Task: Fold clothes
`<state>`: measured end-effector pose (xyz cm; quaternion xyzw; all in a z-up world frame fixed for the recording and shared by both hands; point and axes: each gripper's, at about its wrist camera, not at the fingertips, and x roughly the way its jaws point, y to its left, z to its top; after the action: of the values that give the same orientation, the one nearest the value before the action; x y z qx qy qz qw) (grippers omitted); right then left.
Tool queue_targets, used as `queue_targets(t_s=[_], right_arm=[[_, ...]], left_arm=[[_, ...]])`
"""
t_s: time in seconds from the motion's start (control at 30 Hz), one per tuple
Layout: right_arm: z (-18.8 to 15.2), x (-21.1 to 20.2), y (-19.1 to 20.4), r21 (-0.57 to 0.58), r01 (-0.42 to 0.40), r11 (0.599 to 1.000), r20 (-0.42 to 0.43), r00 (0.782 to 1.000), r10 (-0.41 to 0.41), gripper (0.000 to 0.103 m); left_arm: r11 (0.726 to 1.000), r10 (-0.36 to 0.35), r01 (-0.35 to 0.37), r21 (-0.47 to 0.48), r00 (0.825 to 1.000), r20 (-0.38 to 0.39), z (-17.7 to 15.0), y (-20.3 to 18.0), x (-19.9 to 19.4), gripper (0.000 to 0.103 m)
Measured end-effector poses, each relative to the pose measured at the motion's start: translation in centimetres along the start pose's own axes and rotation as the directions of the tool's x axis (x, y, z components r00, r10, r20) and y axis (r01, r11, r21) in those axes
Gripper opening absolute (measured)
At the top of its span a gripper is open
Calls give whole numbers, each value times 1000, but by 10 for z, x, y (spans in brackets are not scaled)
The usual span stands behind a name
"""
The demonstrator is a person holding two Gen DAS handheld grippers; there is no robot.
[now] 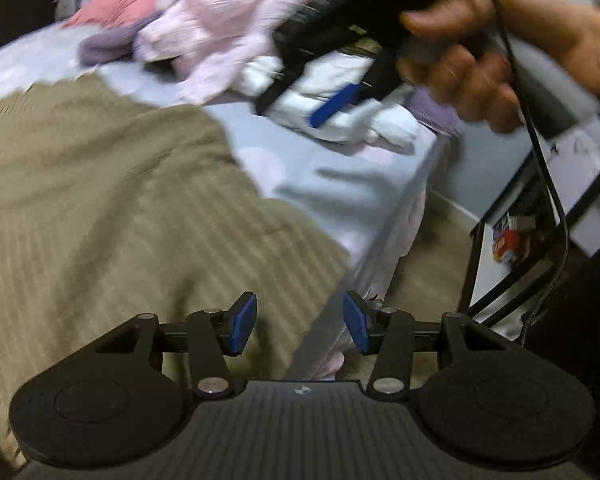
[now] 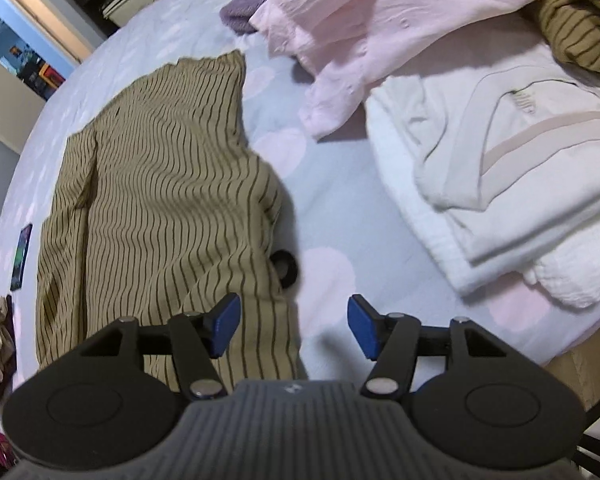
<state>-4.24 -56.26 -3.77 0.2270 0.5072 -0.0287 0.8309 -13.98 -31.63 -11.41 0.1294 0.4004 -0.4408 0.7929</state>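
A tan garment with thin dark stripes (image 2: 160, 184) lies spread on the pale blue bed sheet (image 2: 340, 216); it also fills the left of the left wrist view (image 1: 112, 208). My left gripper (image 1: 300, 326) is open and empty, above the garment's right edge near the bed's edge. My right gripper (image 2: 294, 328) is open and empty, just above the garment's near right corner. The right gripper, held in a hand, also shows blurred at the top of the left wrist view (image 1: 300, 108).
A pink garment (image 2: 372, 20), a white folded garment (image 2: 500, 168), a purple item (image 2: 244, 10) and another tan striped garment (image 2: 580, 28) lie at the bed's far side. A small black ring (image 2: 286, 268) and a phone (image 2: 22, 256) rest on the sheet. A black-framed shelf (image 1: 512, 248) stands beside the bed.
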Motion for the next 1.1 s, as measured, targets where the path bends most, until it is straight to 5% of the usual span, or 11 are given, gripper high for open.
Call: queue_targets(t_s=[0.2,0.43,0.5,0.6,0.93,1.03,1.1], right_arm=[[-3,8,-14,6,-44,999,-81,996,45,62],[-3,32,-14,33,-114,993,-98,988,117,52],[1,36,-15,41,-112,993,-91,989,115,52],[7,36,-13,43,-124,991,-83,988,127,52],[5,42,-9,32,-103,994,-101,989,106,52],[6,40,-12,43,-101,994,-92,990,105,52],[6,37,-13,47,-101,994,-85,991,104,52]], left_arm=[[983,95,-100,155,995,39,-2,-36,28,46],[974,152,-158,160,987,51,-5,-40,44,45],[969,166,-171,176,985,42,-4,-42,48,33],[965,184,-186,183,982,28,-3,-42,54,32],[891,255,-267,368,964,80,-14,-71,64,41],[893,264,-277,354,961,86,-12,-65,64,8],[918,241,-266,293,963,117,-7,-53,52,1]])
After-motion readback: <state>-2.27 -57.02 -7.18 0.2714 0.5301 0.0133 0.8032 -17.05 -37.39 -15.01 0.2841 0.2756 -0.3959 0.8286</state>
